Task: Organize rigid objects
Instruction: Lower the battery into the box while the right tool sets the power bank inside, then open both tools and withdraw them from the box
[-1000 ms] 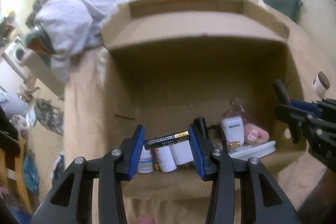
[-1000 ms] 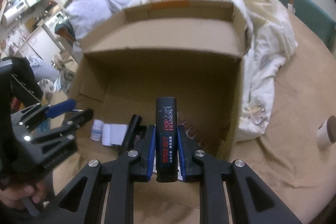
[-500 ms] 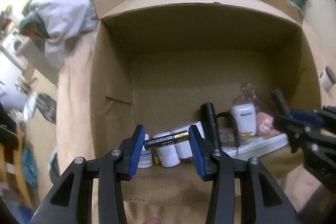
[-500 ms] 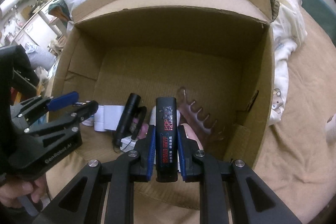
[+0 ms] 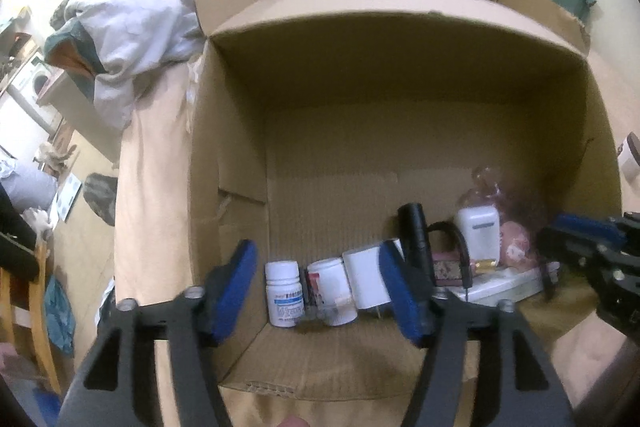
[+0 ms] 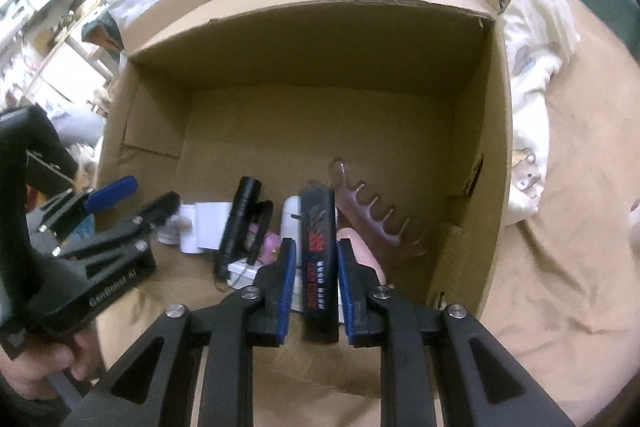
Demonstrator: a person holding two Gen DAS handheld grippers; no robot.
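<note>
Both grippers over the open cardboard box (image 5: 400,39), jaws opening.

The right gripper (image 6: 314,277) has its jaws parting, with a black battery pack (image 6: 319,259) between them — gaps show on both sides, so the pads no longer press it. The left gripper (image 5: 320,287) has its jaws apart and opening, nothing between them. Beyond them, along the box's near edge, lie two white pill bottles (image 5: 285,293), a white charger (image 5: 366,281), a black flashlight (image 5: 414,239), a white case (image 5: 478,233) and a translucent pink comb (image 6: 372,215). The box sits on a bed (image 6: 560,227) — rumpled white bedding (image 5: 132,39) lies behind it.
</note>
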